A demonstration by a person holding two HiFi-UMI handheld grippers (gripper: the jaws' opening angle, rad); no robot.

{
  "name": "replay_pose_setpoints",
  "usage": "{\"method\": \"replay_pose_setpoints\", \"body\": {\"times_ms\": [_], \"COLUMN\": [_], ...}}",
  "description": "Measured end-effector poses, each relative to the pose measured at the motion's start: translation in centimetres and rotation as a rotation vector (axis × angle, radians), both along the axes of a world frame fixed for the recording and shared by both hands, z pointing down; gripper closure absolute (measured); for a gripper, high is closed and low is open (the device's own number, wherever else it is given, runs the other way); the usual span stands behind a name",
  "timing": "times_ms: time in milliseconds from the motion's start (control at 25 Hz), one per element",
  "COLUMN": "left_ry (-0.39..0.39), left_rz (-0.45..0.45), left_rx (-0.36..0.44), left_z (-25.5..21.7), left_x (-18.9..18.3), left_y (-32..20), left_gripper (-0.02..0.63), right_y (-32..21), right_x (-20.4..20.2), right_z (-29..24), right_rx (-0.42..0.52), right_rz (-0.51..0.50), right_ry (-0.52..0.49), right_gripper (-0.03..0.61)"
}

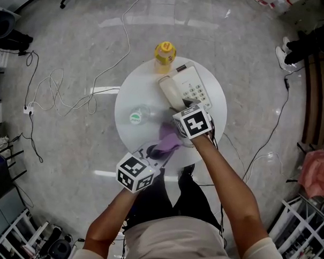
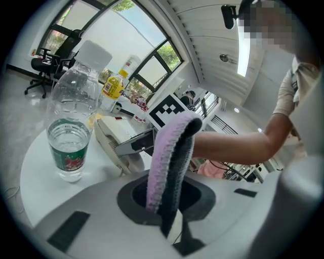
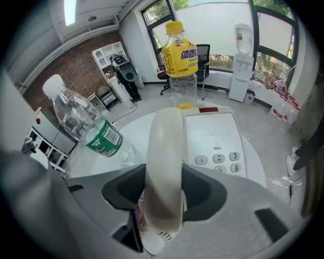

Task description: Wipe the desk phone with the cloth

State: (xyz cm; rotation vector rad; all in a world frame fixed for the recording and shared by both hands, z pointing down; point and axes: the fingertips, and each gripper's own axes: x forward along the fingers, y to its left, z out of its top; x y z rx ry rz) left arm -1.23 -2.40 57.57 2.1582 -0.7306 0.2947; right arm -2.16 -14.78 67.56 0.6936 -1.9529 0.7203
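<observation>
A white desk phone sits at the back right of a round white table. My right gripper points steeply down and is shut on the phone's handset, which runs between the jaws in the right gripper view, handset beside the keypad base. My left gripper is shut on a lilac cloth near the table's front edge. The cloth stands up folded between its jaws, just in front of the handset and the right gripper.
A clear water bottle stands left of the cloth and a yellow drink bottle at the table's back edge. White cables trail on the floor to the left. Shelving and clutter line the room's sides.
</observation>
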Motion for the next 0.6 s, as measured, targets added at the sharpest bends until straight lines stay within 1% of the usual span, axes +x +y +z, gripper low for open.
{"method": "replay_pose_setpoints", "body": {"times_ms": [240,360,600], "left_ry": [-0.004,-0.010,-0.026], "left_rz": [-0.002,-0.005,-0.008], "left_rx": [-0.002,-0.004,-0.014], "left_z": [0.2,0.5,1.1], "left_x": [-0.2,-0.3,-0.8], "left_y": [0.4,0.5,1.2], "left_gripper": [0.578,0.578,0.578], "right_y": [-0.6,-0.9,-0.5], "right_x": [-0.4,-0.8,-0.5], "right_z": [0.0,0.2,0.1], "right_rx": [0.020,0.015,0.025], "right_rz": [-0.001,-0.011,-0.062], "right_ry": [0.034,0.052,0.088], "right_gripper": [0.367,0.365,0.356]}}
